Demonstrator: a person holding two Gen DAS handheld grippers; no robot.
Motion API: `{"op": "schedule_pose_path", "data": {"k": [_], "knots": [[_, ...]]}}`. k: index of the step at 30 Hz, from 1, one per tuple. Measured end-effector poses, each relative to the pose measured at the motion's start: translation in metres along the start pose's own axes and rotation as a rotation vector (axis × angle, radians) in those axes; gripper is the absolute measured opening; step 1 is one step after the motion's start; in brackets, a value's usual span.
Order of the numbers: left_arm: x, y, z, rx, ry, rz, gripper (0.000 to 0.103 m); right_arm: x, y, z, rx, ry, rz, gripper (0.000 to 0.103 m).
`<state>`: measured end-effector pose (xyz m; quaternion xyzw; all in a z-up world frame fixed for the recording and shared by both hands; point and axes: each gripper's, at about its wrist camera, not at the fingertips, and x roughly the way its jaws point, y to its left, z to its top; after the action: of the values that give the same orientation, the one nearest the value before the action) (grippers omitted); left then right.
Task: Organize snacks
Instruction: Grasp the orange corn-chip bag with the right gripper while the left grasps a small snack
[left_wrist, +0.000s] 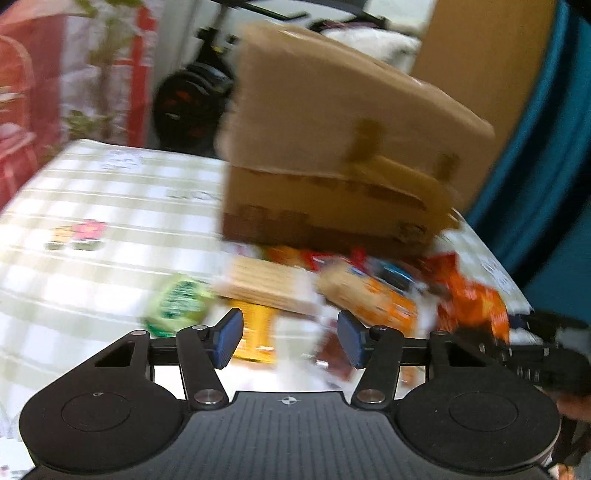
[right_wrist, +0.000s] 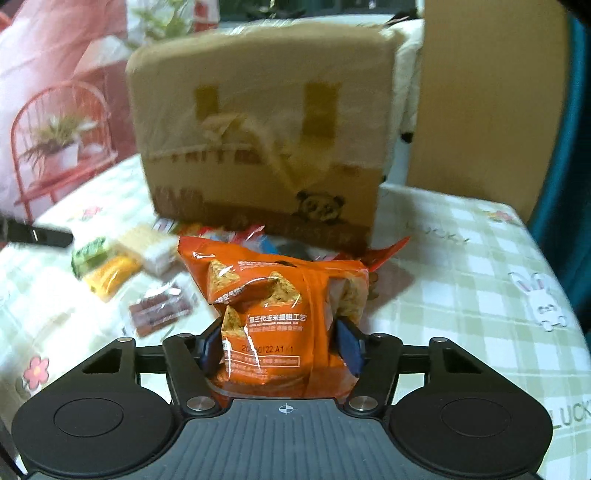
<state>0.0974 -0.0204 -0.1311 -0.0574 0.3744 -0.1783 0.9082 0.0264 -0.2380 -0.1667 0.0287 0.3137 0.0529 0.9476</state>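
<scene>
My right gripper (right_wrist: 282, 341) is shut on an orange chip bag (right_wrist: 273, 295) and holds it in front of a tall cardboard box (right_wrist: 258, 129). The same bag (left_wrist: 469, 299) and the right gripper (left_wrist: 535, 354) show at the right in the left wrist view. My left gripper (left_wrist: 290, 338) is open and empty, above a yellow packet (left_wrist: 256, 332). Several snacks lie at the foot of the box (left_wrist: 332, 147): a green packet (left_wrist: 177, 302), a beige cracker pack (left_wrist: 266, 288), an orange-and-tan pack (left_wrist: 373, 299). The left view is blurred.
A green-and-white checked tablecloth (right_wrist: 461, 277) covers the table. In the right wrist view lie a green packet (right_wrist: 88, 253), a yellow packet (right_wrist: 110, 275), a white cracker pack (right_wrist: 151, 245) and a brown sausage pack (right_wrist: 159, 308). A red wire rack with a plant (right_wrist: 55, 140) stands beyond the table's left edge.
</scene>
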Motion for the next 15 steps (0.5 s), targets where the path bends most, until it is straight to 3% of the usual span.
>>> {"op": "schedule_pose_path", "data": {"k": [7, 13, 15], "knots": [[0.04, -0.059, -0.019, 0.114, 0.118, -0.149, 0.053, -0.024, -0.027, 0.004, 0.067, -0.076, -0.013, 0.056], [0.064, -0.078, -0.031, 0.103, 0.18, -0.154, 0.05, -0.033, -0.045, -0.002, 0.096, -0.097, -0.019, 0.056], [0.072, -0.083, -0.032, 0.105, 0.191, -0.139, 0.045, -0.034, -0.048, -0.004, 0.105, -0.099, -0.019, 0.057]]}}
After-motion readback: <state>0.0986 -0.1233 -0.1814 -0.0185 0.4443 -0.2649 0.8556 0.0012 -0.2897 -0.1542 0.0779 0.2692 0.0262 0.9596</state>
